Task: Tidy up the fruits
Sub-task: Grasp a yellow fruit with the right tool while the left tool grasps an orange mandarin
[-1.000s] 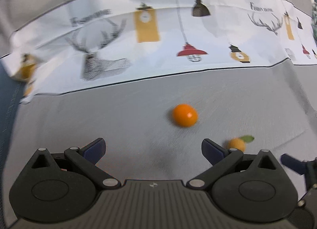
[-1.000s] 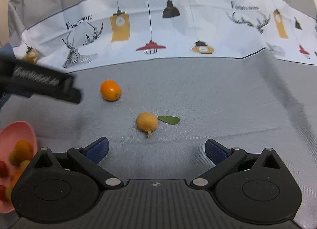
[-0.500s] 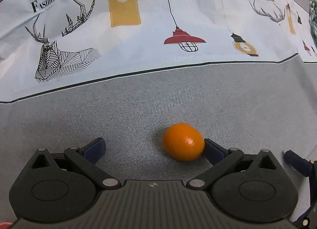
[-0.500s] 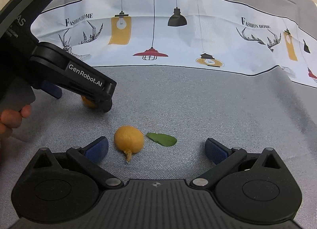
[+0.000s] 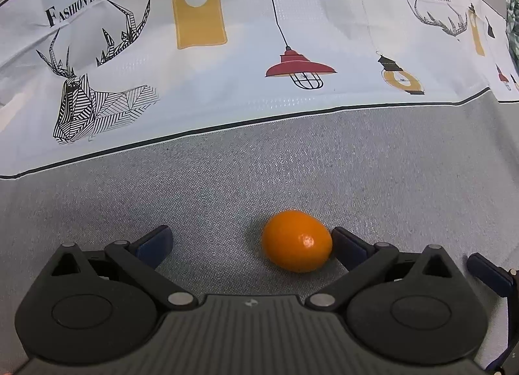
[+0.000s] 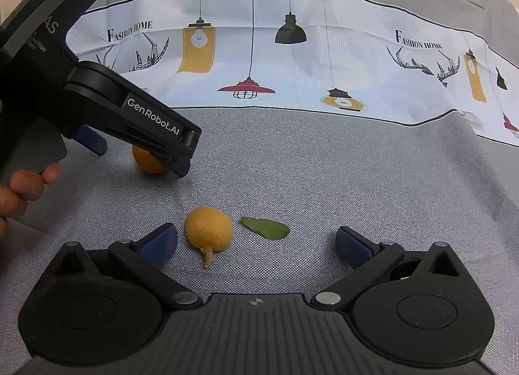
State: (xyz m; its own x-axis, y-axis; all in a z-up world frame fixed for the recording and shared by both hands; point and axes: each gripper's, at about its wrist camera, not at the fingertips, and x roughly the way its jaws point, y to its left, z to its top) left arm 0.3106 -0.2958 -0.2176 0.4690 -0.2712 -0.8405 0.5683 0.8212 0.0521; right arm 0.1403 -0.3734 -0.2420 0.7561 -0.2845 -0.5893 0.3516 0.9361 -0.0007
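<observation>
A bright orange kumquat (image 5: 296,240) lies on the grey cloth between the open jaws of my left gripper (image 5: 251,243), close against the right fingertip (image 5: 348,243). In the right wrist view the same kumquat (image 6: 147,161) is partly hidden behind the left gripper (image 6: 142,145). A dull yellow loquat with a short stem (image 6: 208,228) lies between the open jaws of my right gripper (image 6: 258,240), near the left fingertip (image 6: 159,242). Neither fruit is held.
A green leaf (image 6: 265,228) lies just right of the loquat. A white printed band with lamps and deer (image 5: 227,51) runs across the far part of the grey tablecloth (image 6: 324,164). A person's hand (image 6: 22,183) holds the left gripper.
Both grippers have moved forward and down over the second. The kumquat now sits between the left jaws and the loquat between the right jaws. The pink bowl has left the right view.
</observation>
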